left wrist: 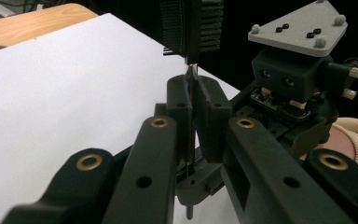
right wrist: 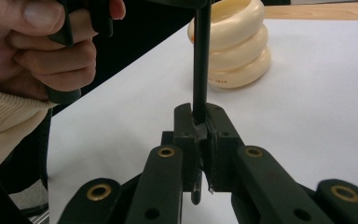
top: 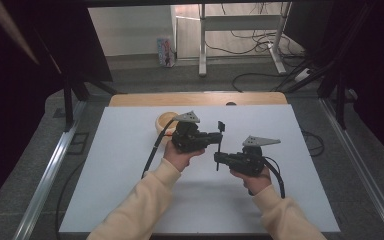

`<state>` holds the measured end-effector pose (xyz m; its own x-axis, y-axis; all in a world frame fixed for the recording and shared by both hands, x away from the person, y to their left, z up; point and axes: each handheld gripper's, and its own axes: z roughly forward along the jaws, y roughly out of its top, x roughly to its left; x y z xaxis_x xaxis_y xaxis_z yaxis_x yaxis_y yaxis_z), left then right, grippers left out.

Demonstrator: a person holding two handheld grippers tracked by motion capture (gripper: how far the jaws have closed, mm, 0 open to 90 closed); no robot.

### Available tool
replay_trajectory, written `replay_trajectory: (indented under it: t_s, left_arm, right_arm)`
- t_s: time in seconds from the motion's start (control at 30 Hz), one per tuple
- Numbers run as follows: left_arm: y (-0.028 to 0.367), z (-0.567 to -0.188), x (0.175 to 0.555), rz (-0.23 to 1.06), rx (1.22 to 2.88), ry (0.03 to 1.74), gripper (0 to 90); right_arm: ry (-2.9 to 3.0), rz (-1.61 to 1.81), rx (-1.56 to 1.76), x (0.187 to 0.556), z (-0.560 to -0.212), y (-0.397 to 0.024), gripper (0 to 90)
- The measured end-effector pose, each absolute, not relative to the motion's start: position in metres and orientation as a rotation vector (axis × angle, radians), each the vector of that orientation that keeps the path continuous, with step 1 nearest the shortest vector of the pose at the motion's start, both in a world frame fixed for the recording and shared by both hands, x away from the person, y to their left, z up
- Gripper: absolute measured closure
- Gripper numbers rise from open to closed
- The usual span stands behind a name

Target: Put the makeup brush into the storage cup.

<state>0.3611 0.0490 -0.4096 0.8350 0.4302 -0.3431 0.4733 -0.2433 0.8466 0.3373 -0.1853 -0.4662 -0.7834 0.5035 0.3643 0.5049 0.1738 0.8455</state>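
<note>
1. Two grippers meet over the middle of the table, one in each hand. The left gripper (top: 219, 134) has its jaws pressed narrow on the thin stem of a black brush (left wrist: 193, 28), just under the bristled head, which stands upright above the jaws in the left gripper view.
2. The right gripper (top: 217, 159) has its jaws closed on the lower end of the same brush, seen as a dark rod (right wrist: 201, 60) rising from between them in the right gripper view. So one brush is held upright by both, the left above the right.
3. One cream ribbed bowl (right wrist: 233, 44), three rounded rings high, sits on the sheet just behind the left hand (top: 180, 157).
4. Two cream sleeves (top: 140, 205) come in from the bottom of the high view.
5. One white sheet (top: 105, 165) covers the table; a strip of bare wood (top: 195, 98) shows at its far edge.
6. Beyond lie grey floor, loose cables (top: 260, 45), white desk legs (top: 202, 40) and a small carton (top: 165, 52).
</note>
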Motion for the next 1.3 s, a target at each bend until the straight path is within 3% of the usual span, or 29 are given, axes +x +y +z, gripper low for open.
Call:
replay_trajectory:
  t_s: [0.13,0.3,0.47,0.6,1.0,1.3]
  left_arm:
    - [0.051,-0.408,0.361,-0.037,1.859,0.688,85.5]
    - [0.057,-0.407,0.362,-0.024,1.838,0.698,85.6]
    - [0.064,-0.404,0.362,0.000,1.834,0.707,85.6]
    - [0.071,-0.402,0.362,0.027,1.831,0.712,85.6]
    - [0.081,-0.397,0.359,0.074,1.827,0.711,85.6]
    - [0.090,-0.395,0.359,0.092,1.823,0.723,85.6]
  right_arm:
    - [-2.405,-1.739,-1.030,0.337,-0.466,-0.185,83.5]
    - [-2.421,-1.734,-1.014,0.336,-0.466,-0.184,73.4]
    - [-2.455,-1.751,-1.077,0.334,-0.464,-0.184,46.8]
    - [-2.438,-1.754,-1.108,0.335,-0.463,-0.184,36.6]
    - [-2.474,-1.708,-1.109,0.335,-0.463,-0.182,22.2]
    - [-2.496,-1.683,-1.119,0.335,-0.463,-0.182,17.4]
